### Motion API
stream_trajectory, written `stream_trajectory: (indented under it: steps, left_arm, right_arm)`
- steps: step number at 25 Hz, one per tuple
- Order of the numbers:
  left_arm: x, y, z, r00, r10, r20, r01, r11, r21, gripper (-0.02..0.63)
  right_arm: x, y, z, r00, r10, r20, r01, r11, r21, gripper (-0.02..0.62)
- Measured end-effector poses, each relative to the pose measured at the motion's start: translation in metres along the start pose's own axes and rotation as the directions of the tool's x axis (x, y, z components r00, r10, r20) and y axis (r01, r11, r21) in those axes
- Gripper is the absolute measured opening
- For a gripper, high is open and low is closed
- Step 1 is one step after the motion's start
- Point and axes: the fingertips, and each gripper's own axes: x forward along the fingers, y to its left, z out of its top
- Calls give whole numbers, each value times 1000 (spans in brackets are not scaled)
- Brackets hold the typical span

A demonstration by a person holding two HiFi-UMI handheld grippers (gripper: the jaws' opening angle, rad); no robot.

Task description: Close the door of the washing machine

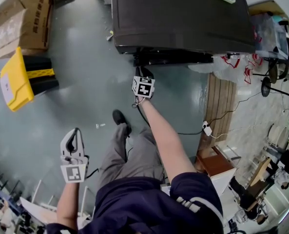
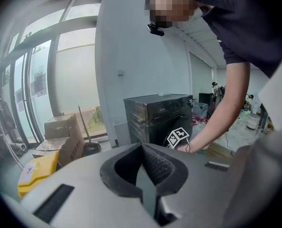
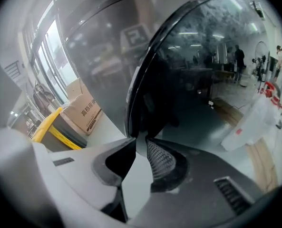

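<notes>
Round washing machine door (image 3: 202, 70), swung open: dark glossy glass dome set in a smooth, bright metal rim, mirroring the room. From the head view, a low black bar jutting from the front of the washing machine (image 1: 183, 13), a dark boxy cabinet with a flat matte top.

At the door's free edge, right gripper (image 3: 140, 141), grey plastic, topped by a black-and-white marker cube. Fingers (image 3: 160, 161) lined with ribbed black pads, close together with only a slim gap, tips pinched on the rim of the door. Bare forearm stretched out behind it.

Left gripper (image 1: 76, 130) well apart from the machine, low beside the person's leg. Fingers (image 2: 156, 165) pressed together, clenched on nothing.

Underneath, smooth grey-green floor (image 1: 86, 91). Off to the left, brown cardboard boxes (image 1: 27, 13) and a yellow plastic case (image 1: 12, 79). Right of the machine, a slatted wooden pallet (image 1: 220, 101).
</notes>
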Motion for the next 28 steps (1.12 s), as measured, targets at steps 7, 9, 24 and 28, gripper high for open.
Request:
stream_trajectory:
  steps: [7,9,24,28]
  left_arm:
    - [1,3,-5,1000,2,-6,-2,1000,3,23]
    - [2,2,-7,1000,-1,-7,2,1000,8,23]
    - [1,5,-10,1000,12,-12,-12,1000,-5,23]
    - [4,0,0,1000,3,2,-3,1000,9,23]
  right_arm:
    - [5,1,-4,1000,0,-31,-3,997,-83,82]
    - [9,3,-7,999,5,-48,-11,994,-110,71]
    - [7,26,8,998,58,5,-54,952,-302,23]
    - [-15,28,22,988,94,124,-46,939,-339,40]
